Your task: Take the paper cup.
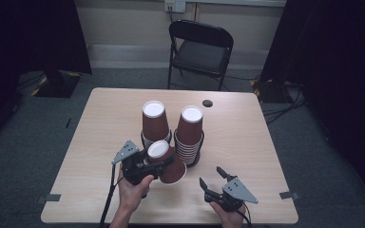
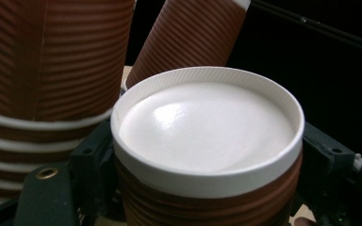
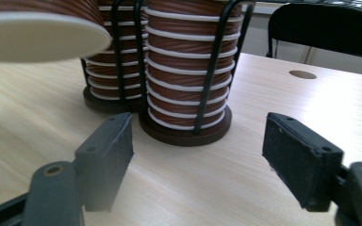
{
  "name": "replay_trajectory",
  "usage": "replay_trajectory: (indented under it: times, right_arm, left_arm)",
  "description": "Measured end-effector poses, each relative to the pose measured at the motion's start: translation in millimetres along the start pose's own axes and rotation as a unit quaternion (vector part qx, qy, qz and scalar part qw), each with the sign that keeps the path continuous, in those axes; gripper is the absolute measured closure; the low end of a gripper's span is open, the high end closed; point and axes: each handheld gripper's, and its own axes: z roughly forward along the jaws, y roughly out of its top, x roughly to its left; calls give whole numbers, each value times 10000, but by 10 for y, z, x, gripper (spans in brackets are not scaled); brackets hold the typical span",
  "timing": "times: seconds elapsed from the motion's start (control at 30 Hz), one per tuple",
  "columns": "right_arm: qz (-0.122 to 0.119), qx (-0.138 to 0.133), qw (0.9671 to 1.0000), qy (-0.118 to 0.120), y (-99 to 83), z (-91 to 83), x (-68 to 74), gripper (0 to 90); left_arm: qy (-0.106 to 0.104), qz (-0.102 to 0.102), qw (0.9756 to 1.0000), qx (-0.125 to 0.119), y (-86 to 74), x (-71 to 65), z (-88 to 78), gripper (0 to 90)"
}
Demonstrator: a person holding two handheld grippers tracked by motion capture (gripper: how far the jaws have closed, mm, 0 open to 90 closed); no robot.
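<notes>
Two stacks of upside-down brown ribbed paper cups stand in black wire holders mid-table, the left stack (image 1: 153, 121) beside the right stack (image 1: 190, 130). My left gripper (image 1: 156, 166) is shut on a single brown cup (image 1: 167, 161), held tilted just in front of the stacks, clear of the table. That cup's white base (image 2: 207, 127) faces the left gripper view, with a jaw on each side of it. My right gripper (image 1: 211, 175) is open near the front right, nothing between its fingers (image 3: 108, 150). The right stack (image 3: 188, 70) stands ahead of it, with the held cup's mouth (image 3: 37, 35) at upper left.
The wooden table (image 1: 100, 123) has a round cable hole (image 1: 207, 103) near its far edge. A black folding chair (image 1: 199, 47) stands beyond the table. Dark curtains hang at both sides of the room, and cables lie on the floor at the right.
</notes>
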Motion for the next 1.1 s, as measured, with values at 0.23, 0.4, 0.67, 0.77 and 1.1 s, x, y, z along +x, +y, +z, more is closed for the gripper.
replay_trajectory:
  times: [0.23, 0.4, 0.67, 0.77, 1.1]
  right_arm:
    - [56, -121, 9990, 417, 14, -13, 81, 298]
    - [83, -359, 9963, 781, 23, -2, 175, 316]
    - [-105, -463, 9924, 1136, 53, 52, 322, 359]
    - [-126, -512, 9910, 1227, 65, 79, 360, 380]
    - [-159, -739, 9859, 1494, 108, 110, 388, 450]
  left_arm:
    - [-104, -348, 9993, -60, -128, 40, -22, 220]
    - [-158, -471, 9987, -103, -181, 6, -99, 219]
    - [-344, -794, 9961, -185, -269, -8, -143, 219]
    - [-362, -898, 9952, -166, -312, -14, -134, 220]
    - [-453, -1446, 9881, -278, -423, 68, -145, 219]
